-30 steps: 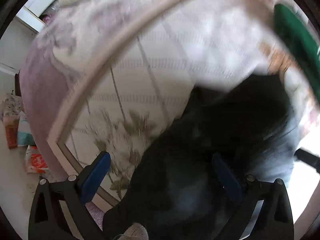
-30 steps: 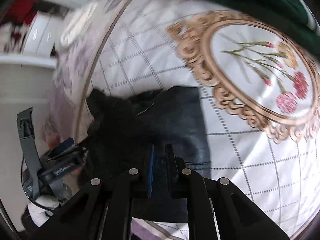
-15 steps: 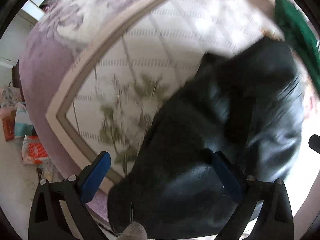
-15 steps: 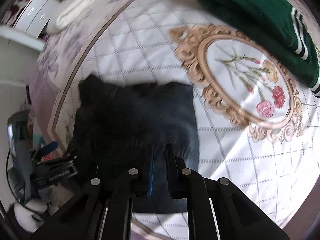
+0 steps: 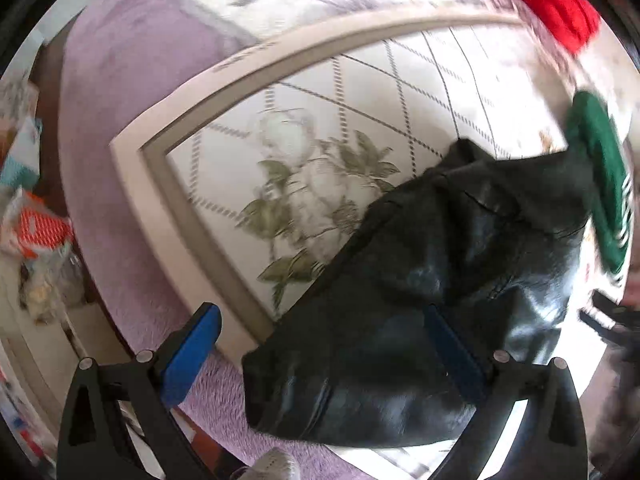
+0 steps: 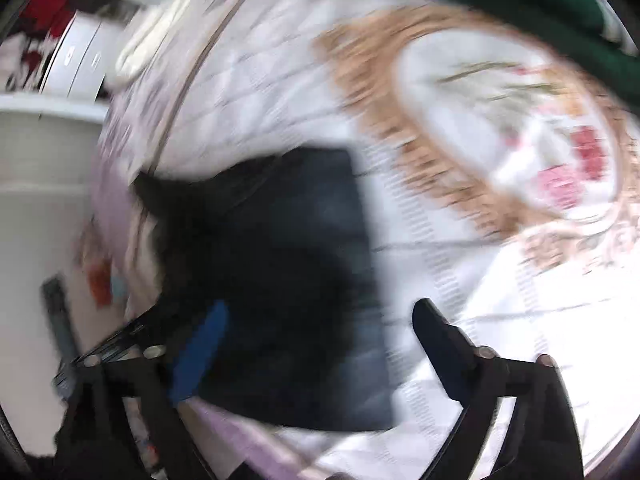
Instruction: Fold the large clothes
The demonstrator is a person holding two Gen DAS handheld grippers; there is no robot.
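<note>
A dark, black folded garment [image 5: 432, 280] lies on the patterned bedspread [image 5: 320, 128] near the bed's corner. It also shows in the blurred right wrist view [image 6: 288, 272]. My left gripper [image 5: 320, 344] is open, its blue-padded fingers wide apart just above the garment's near edge. My right gripper [image 6: 320, 344] is open too, fingers spread over the garment's near edge, holding nothing. The other gripper's black tip [image 5: 612, 320] shows at the right edge of the left wrist view.
A folded green garment [image 5: 600, 184] lies beyond the dark one, also at the top of the right wrist view [image 6: 520, 8]. A red item [image 5: 552, 4] sits at the far side. The bed edge and floor clutter [image 5: 36, 232] are to the left.
My right gripper has opened and let go of the dark garment. The garment now lies on the bed. Both cameras have shifted, and the right view is blurred with motion.
</note>
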